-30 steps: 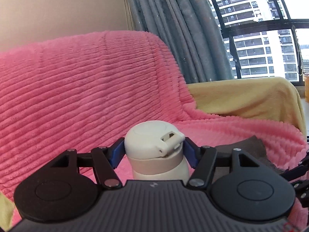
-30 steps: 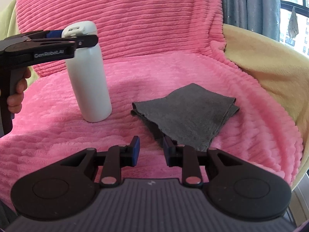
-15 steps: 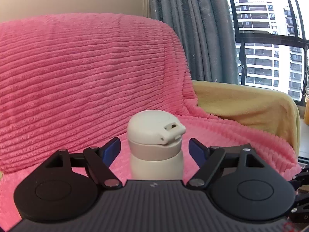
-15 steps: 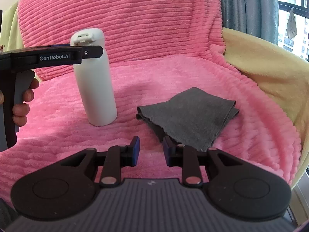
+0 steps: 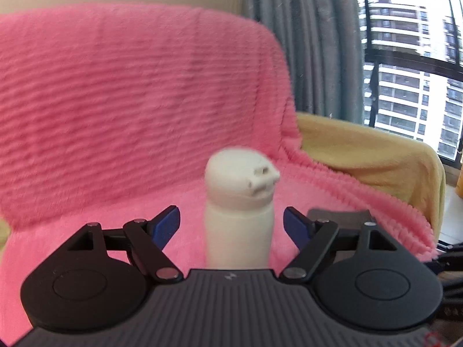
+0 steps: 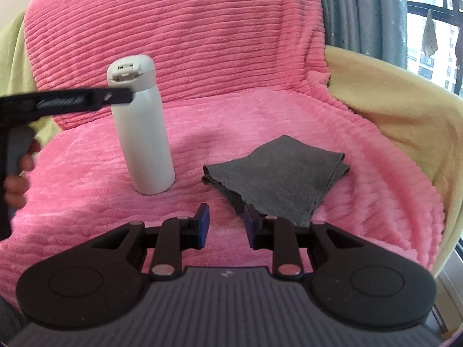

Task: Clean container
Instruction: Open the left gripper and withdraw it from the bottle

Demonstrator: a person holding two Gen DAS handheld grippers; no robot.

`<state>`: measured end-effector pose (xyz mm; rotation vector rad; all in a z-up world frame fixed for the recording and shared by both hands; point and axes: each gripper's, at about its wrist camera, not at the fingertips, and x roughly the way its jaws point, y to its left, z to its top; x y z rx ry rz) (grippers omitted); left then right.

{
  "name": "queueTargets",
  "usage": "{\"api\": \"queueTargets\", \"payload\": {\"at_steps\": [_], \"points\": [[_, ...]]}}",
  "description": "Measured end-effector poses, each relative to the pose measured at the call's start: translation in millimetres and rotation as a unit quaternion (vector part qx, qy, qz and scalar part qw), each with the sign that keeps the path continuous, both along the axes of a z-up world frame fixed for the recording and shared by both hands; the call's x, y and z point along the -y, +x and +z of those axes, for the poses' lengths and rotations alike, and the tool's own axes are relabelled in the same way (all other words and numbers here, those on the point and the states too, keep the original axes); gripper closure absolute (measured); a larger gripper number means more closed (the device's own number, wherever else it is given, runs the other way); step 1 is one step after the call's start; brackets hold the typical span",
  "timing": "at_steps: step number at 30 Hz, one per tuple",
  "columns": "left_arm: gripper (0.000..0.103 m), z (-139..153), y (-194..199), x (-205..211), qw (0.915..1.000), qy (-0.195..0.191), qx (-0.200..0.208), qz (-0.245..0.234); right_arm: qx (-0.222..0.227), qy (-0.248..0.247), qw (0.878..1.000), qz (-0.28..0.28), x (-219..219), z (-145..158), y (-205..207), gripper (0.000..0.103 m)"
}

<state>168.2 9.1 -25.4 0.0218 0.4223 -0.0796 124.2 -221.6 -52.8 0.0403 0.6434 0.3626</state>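
Bottle (image 5: 238,208) released, left claw (image 5: 231,225) now spread, drawn back

Left wrist view: motion-blurred throughout; the white bottle (image 5: 238,202) is cut off below by the gripper body, its base hidden. The grey cloth (image 5: 338,213) shows only as a sliver. Right wrist view: lettering on the left gripper (image 6: 115,98) is smeared, unreadable.

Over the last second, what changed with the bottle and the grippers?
The left gripper let go of the bottle: its jaws, clamped on the cap a second ago, now stand wide apart, and it has drawn back. The bottle remains upright on the pink blanket. The right gripper stays open and empty just short of the grey cloth, which hasn't moved.
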Motion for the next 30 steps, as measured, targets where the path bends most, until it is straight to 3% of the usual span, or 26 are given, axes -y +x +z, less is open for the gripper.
{"api": "queueTargets", "payload": {"at_steps": [8, 21, 30], "points": [[0.015, 9.3, -40.1, 7.0, 0.9903, 0.006, -0.127, 0.054, -0.006, 0.020, 0.999, -0.026, 2.4, 23.4, -29.1, 0.076], [0.002, 50.2, -117.8, 38.3, 0.9892, 0.044, -0.122, 0.068, -0.016, 0.060, 0.996, -0.066, 15.0, 59.6, -79.9, 0.076], [0.000, 62.8, -151.9, 24.0, 0.9895, 0.000, -0.125, 0.072, 0.004, 0.064, 0.995, -0.073, 4.5, 82.9, -110.0, 0.076]]}}
